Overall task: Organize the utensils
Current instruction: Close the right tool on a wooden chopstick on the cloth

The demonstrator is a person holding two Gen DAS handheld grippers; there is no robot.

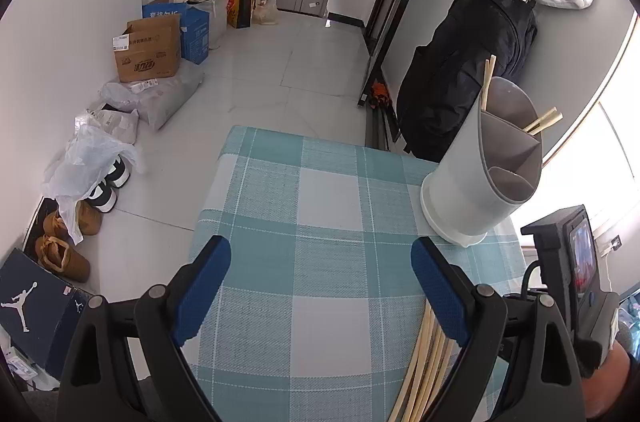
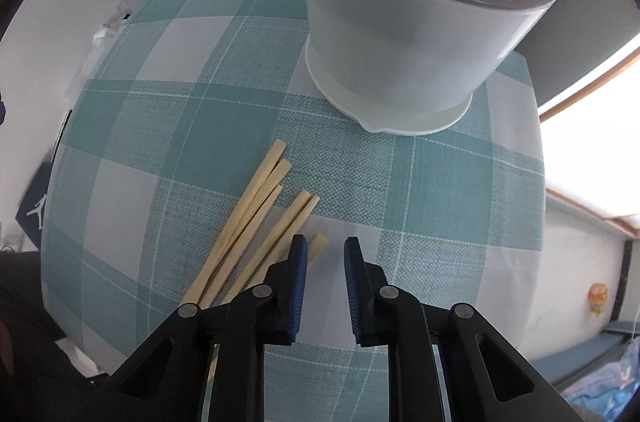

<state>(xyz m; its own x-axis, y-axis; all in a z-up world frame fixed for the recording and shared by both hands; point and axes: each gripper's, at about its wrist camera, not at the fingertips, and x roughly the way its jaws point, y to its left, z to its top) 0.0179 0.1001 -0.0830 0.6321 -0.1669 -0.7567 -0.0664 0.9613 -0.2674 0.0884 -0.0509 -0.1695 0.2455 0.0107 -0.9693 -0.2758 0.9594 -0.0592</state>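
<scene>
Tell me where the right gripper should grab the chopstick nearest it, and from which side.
Grip the nearest chopstick close to its blunt end, coming straight down from above. It lies flat on the tablecloth at the edge of the chopstick pile, so one finger probably fits on its free right side. The right gripper is already open just beside that end.
</scene>
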